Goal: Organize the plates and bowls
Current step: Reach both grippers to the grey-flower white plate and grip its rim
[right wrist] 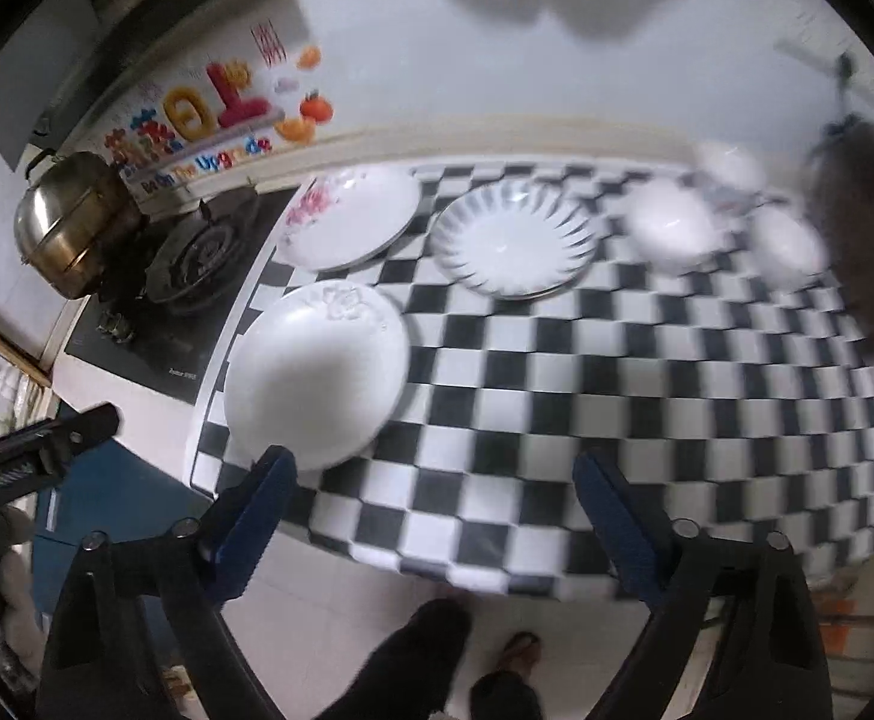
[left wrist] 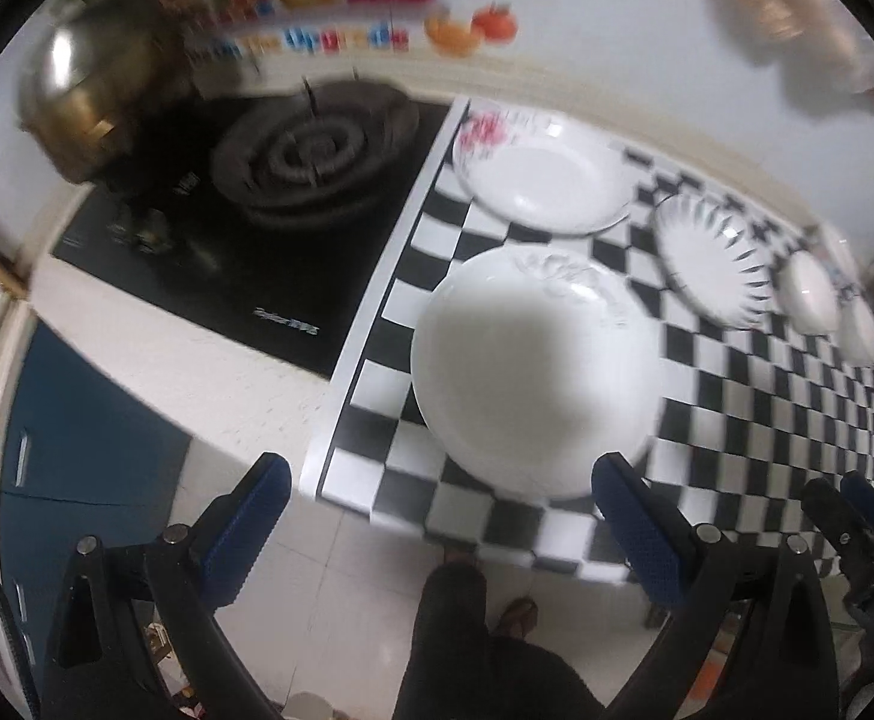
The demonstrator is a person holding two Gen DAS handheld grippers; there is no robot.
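Note:
On the black-and-white checkered mat [left wrist: 737,420] [right wrist: 617,390] lie three plates: a plain white embossed plate [left wrist: 533,372] [right wrist: 317,372] nearest, a plate with pink flowers [left wrist: 542,174] [right wrist: 350,216] behind it, and a plate with dark ray marks [left wrist: 713,258] [right wrist: 512,240] to the right. Three small white bowls [left wrist: 809,294] [right wrist: 671,228] stand further right. My left gripper [left wrist: 440,498] is open, hovering at the near rim of the embossed plate. My right gripper [right wrist: 434,495] is open and empty above the mat's front edge, the embossed plate by its left finger.
A black gas hob [left wrist: 293,180] [right wrist: 197,264] sits left of the mat, with a steel pot [left wrist: 95,90] [right wrist: 71,222] behind it. A dark fuzzy object [right wrist: 863,228] stands at the right. The counter's front edge drops to the tiled floor, where the person's legs [right wrist: 437,660] show.

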